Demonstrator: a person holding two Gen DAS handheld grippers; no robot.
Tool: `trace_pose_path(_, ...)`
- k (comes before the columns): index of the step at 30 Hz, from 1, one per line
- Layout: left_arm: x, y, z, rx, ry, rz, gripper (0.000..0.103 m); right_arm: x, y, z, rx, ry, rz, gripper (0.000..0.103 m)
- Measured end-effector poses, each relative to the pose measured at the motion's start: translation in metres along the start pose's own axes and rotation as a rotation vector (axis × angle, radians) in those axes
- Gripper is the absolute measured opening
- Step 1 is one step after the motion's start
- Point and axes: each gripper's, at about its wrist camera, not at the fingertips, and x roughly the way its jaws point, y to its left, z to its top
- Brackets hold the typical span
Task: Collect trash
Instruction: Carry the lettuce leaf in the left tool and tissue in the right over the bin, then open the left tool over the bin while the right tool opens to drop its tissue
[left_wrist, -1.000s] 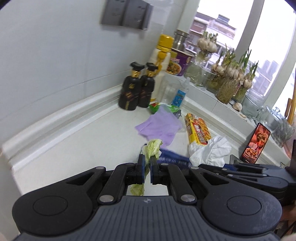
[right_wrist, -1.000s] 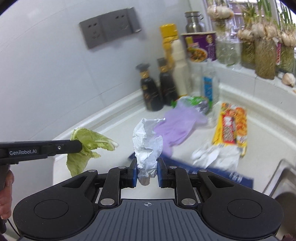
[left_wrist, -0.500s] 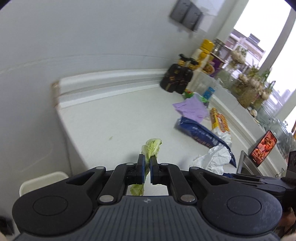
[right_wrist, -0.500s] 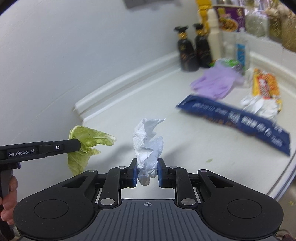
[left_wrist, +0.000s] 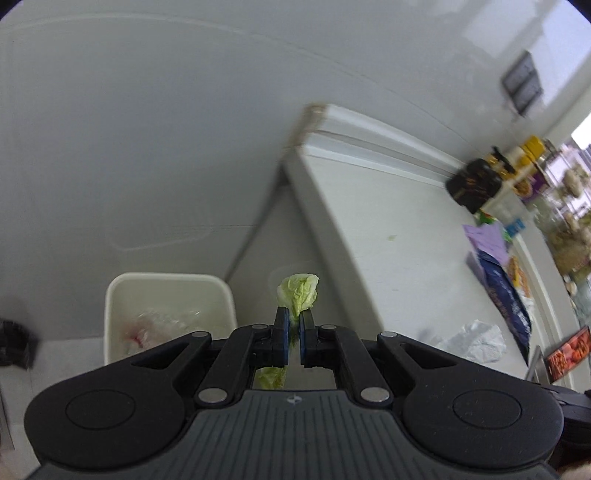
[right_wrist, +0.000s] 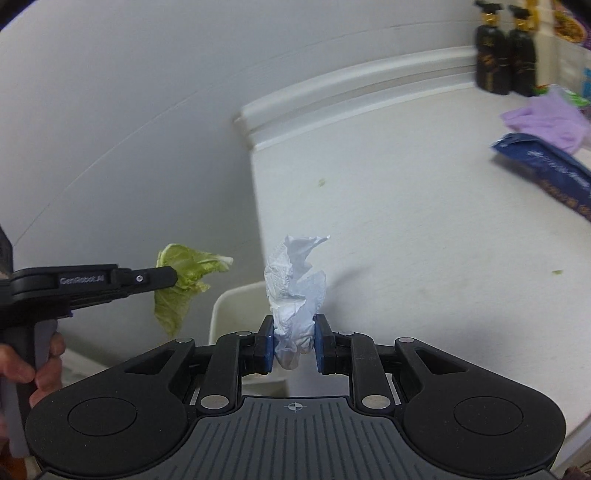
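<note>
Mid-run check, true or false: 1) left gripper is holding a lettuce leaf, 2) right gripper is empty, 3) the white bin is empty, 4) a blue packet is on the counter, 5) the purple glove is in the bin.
1. True: the left gripper is clamped on the lettuce leaf.
2. False: the right gripper grips a crumpled white tissue.
3. False: the white bin already holds clear plastic wrap.
4. True: the blue packet lies on the counter.
5. False: the purple glove lies on the counter.
</note>
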Motion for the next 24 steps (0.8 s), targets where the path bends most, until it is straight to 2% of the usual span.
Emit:
trace_pose_path(10,0.009,0.064,-0.019,-0.168,0.013,0.086,0.005,0.045,0.051,0.0,-0.146,0.122,0.085,0.019)
trace_pose_path(19,0.047,0.105,-0.031,-0.193,0.055,0.134,0.005,0.098,0.084,0.007,-0.223,0.198,0.153,0.019)
trace_pose_path(24,0.082,0.123,-0.035,-0.214,0.108,0.146,0.005,0.135,0.092,0.011,-0.246,0.256,0.154,0.019)
